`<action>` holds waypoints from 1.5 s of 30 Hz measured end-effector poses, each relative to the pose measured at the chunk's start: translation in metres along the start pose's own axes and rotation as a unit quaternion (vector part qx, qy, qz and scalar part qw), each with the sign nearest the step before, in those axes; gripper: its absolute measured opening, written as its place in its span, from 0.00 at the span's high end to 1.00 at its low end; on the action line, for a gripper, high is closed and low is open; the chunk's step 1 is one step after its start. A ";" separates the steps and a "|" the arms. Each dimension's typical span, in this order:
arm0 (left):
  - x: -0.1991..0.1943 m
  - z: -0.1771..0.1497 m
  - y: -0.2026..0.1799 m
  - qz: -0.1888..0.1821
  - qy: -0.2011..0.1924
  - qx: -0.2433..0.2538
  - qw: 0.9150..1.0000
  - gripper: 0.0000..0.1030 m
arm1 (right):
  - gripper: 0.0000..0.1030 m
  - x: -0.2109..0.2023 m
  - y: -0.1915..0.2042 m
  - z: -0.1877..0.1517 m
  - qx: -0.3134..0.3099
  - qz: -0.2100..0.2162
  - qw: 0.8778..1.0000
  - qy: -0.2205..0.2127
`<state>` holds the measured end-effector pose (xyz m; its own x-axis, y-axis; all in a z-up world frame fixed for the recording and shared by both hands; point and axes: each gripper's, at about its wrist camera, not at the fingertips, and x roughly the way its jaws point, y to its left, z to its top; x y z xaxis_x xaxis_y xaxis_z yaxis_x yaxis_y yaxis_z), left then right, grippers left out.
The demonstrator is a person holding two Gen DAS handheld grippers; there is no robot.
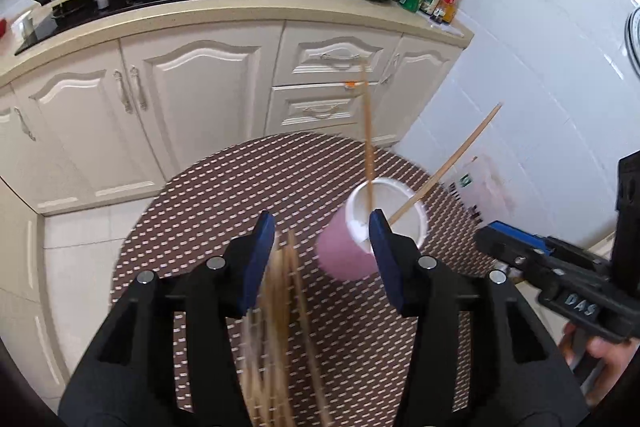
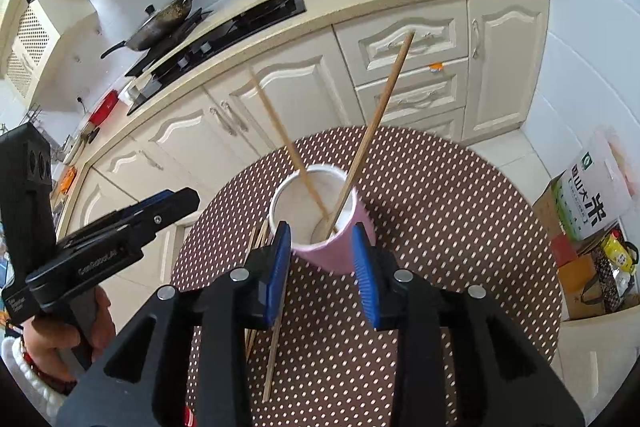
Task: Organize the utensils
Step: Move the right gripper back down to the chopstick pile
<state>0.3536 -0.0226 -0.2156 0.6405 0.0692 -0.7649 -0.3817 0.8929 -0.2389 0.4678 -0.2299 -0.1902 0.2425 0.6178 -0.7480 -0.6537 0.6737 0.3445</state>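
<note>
Loading chopsticks into pink cup (image 2: 320, 215): two in, left gripper (image 1: 322, 239) unclenched over loose pile (image 1: 280, 307), right gripper (image 2: 322, 239) straddles cup ungripped; next, pinch one stick.

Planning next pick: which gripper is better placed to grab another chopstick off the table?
Probably left. The left gripper stands open right over the loose chopsticks; the right gripper is open around the cup.
</note>
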 end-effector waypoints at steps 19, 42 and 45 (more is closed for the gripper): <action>0.073 -0.066 0.070 0.017 0.168 -0.027 0.985 0.51 | 0.71 0.074 0.032 -0.062 -0.009 -0.007 0.995 0.102; 0.123 -0.069 0.086 -0.031 0.218 -0.037 0.975 0.93 | 0.71 0.128 0.055 -0.063 0.013 -0.021 0.990 0.142; 0.114 -0.065 0.094 -0.049 0.212 -0.052 0.975 0.94 | 0.71 0.137 0.063 -0.060 0.007 -0.024 0.989 0.147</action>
<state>0.3469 0.0405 -0.3640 0.3530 -0.2244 -0.9083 -0.4116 0.8346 -0.3661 0.4163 -0.1273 -0.3047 0.0528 0.4424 -0.8953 -0.6363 0.7058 0.3113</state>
